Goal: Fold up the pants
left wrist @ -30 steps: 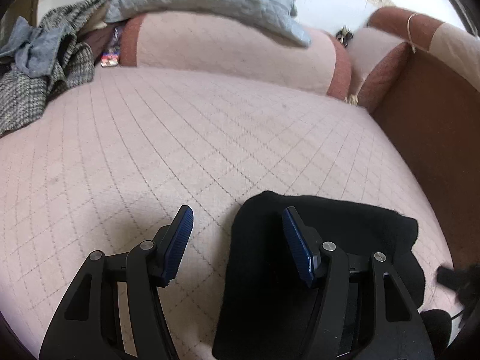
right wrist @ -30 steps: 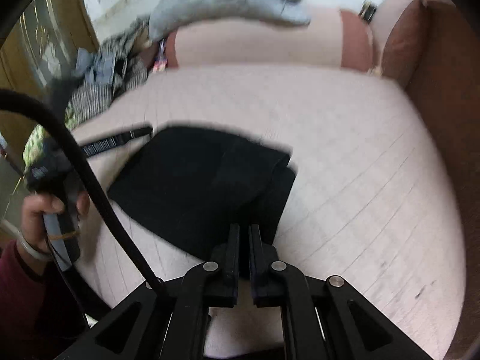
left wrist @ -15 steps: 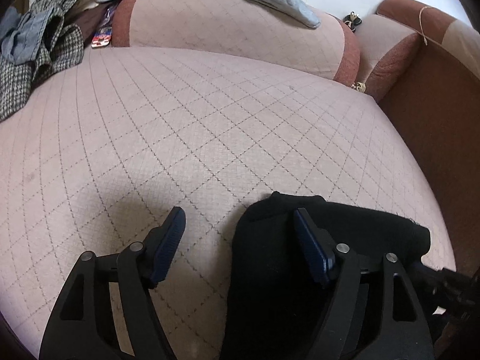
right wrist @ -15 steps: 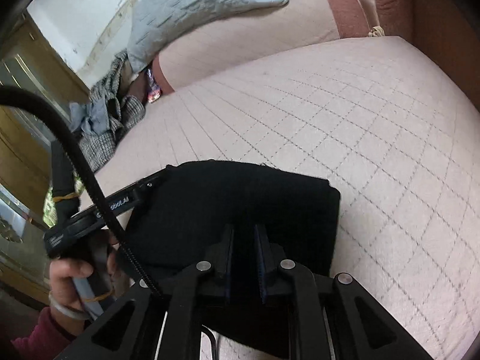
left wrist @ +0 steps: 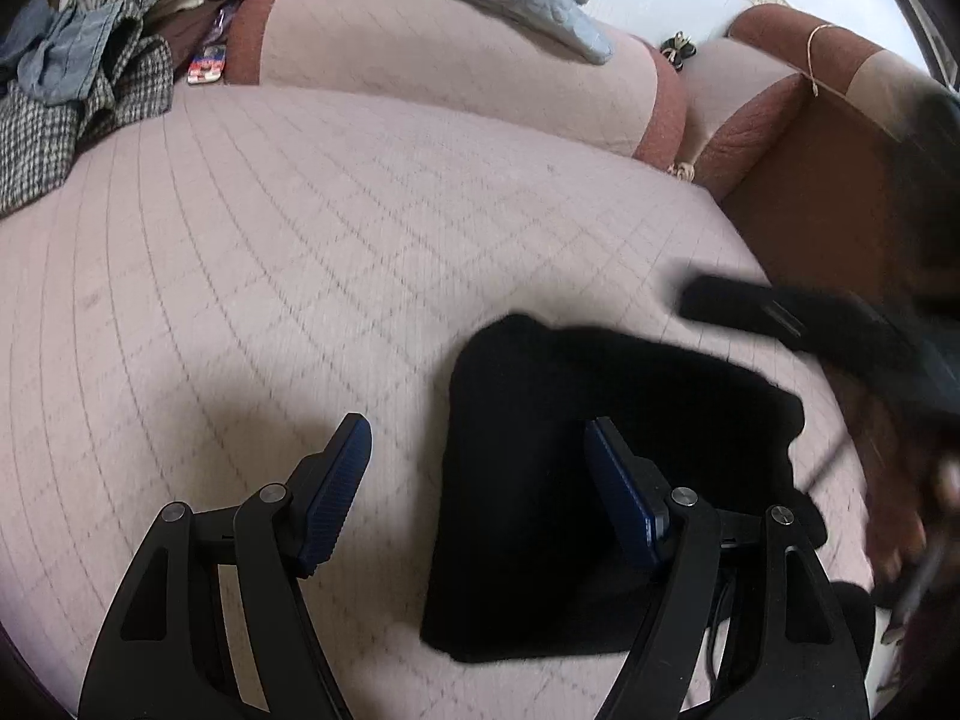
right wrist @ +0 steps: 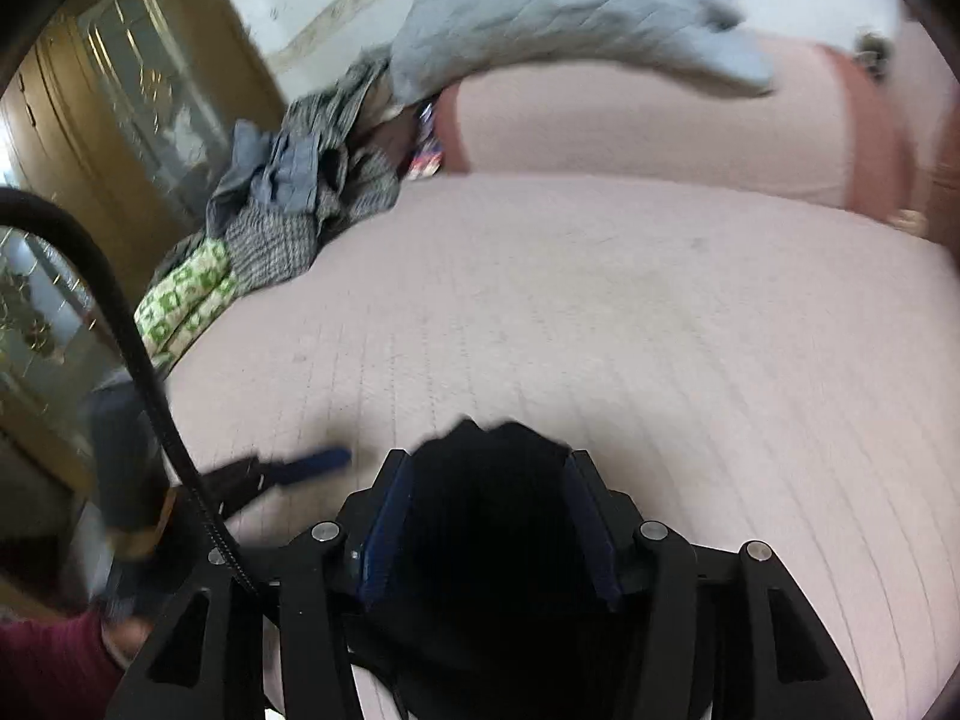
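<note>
Pink quilted sofa, folded pants under left gripper

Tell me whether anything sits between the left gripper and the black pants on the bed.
Nothing visible does. The left gripper hangs open right over the left edge of the folded black pants, with only bare pink bedspread under its other finger. The right gripper, jaws opening, has pants fabric between its fingers.

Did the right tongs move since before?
Yes. The right tongs swung toward the grey cushion, which now looms larger; jaws opening, black pants between them.
</note>
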Tool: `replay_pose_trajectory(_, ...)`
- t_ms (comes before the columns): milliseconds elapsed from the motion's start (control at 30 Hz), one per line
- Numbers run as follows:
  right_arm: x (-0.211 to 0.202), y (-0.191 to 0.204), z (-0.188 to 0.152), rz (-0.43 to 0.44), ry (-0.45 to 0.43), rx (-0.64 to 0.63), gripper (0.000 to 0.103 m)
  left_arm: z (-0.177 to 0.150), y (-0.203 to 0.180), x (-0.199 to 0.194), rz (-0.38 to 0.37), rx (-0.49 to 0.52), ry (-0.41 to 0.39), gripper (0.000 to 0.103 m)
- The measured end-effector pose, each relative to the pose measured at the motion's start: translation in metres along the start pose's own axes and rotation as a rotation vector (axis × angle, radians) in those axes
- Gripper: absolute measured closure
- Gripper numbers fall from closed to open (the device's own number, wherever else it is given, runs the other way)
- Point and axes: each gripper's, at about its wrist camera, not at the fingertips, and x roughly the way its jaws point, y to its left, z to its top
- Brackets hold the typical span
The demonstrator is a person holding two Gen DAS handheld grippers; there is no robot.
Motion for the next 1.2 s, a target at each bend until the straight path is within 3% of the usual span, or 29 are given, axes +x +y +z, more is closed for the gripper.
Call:
replay_pose_trajectory(133, 0.062, 0.007, 0.018, 0.02, 0.144, -0.072, 0.053, -0.011, 0.009, 0.005, -0.042, -0.027, 0.05, 0.028)
replay_pose_trajectory(167, 0.067, 0.007, 0.014, 0.022, 0.166, -0.081, 0.062, -0.013, 0.012, 0.008, -0.052, -0.036, 0.063, 0.028)
replay_pose_trajectory(200, 0.078, 0.007, 0.013, 0.03, 0.201, -0.094, 0.078, -0.014, 0.015, 0.011, -0.062, -0.048, 0.078, 0.028)
replay_pose_trajectory(267, 0.087, 0.014, 0.014, 0.013, 0.227, -0.152, 0.09, -0.015, 0.019, 0.013, -0.08, -0.073, 0.089, 0.028)
replay_pose_trajectory(367, 0.08, 0.022, 0.021, -0.022, 0.196, -0.213, 0.095, -0.016, 0.015, 0.012, -0.067, -0.053, 0.078, 0.028)
replay_pose_trajectory(433, 0.075, 0.008, 0.029, -0.028, 0.133, -0.133, 0.103, -0.017, 0.009, 0.014, -0.044, -0.03, 0.071, 0.028)
replay_pose_trajectory(567, 0.096, -0.012, 0.018, -0.036, 0.178, -0.038, 0.103, -0.017, 0.002, 0.017, -0.031, -0.017, 0.067, 0.028)
replay_pose_trajectory(633, 0.077, -0.02, 0.015, -0.026, 0.123, 0.027, 0.103, -0.017, 0.002, 0.017, -0.033, -0.019, 0.067, 0.028)
replay_pose_trajectory(667, 0.064, -0.024, 0.015, -0.017, 0.085, 0.064, 0.101, -0.016, 0.001, 0.018, -0.032, -0.019, 0.068, 0.028)
replay_pose_trajectory(733, 0.023, -0.031, 0.01, -0.018, -0.017, 0.124, 0.086, -0.015, 0.002, 0.016, -0.027, -0.016, 0.068, 0.028)
replay_pose_trajectory(800, -0.014, -0.033, -0.006, -0.013, -0.093, 0.154, 0.046, -0.014, -0.003, 0.012, -0.007, 0.007, 0.054, 0.028)
replay_pose_trajectory(1000, -0.065, -0.042, -0.069, -0.108, -0.113, 0.247, 0.044, -0.018, -0.02, 0.004, 0.077, 0.111, -0.005, 0.028)
replay_pose_trajectory(1200, -0.071, -0.056, -0.119, -0.164, -0.059, 0.358, 0.044, -0.014, -0.015, 0.002, 0.076, 0.101, -0.021, 0.028)
